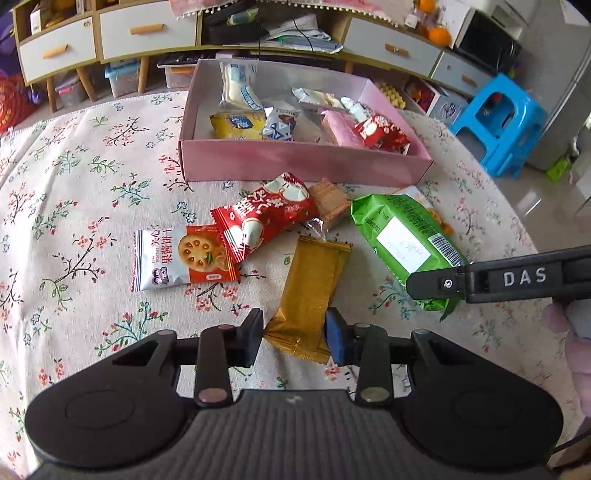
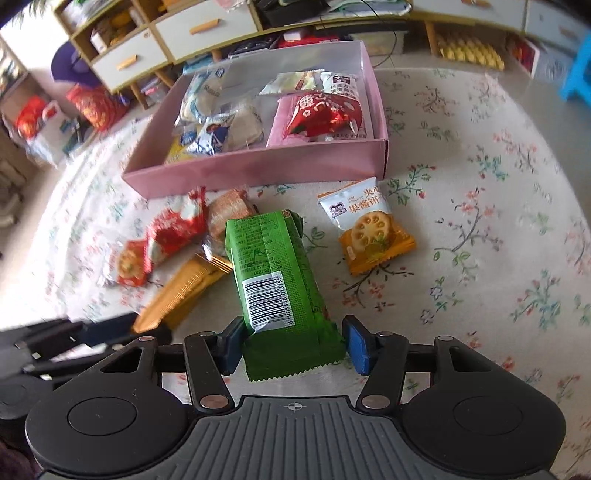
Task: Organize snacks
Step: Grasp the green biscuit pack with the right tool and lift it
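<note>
A pink box with several snack packs stands on the floral tablecloth. In front of it lie a red-and-white biscuit pack, a red pack, a wafer, a gold pack, a green pack and an orange biscuit pack. My left gripper has its jaws around the gold pack's near end, touching its edges. My right gripper straddles the green pack's near end, with a small gap at the right pad.
The round table's edge curves on the right, with a blue stool beyond it. A low cabinet with drawers and storage bins stands behind the table. Bare tablecloth lies left of the snacks.
</note>
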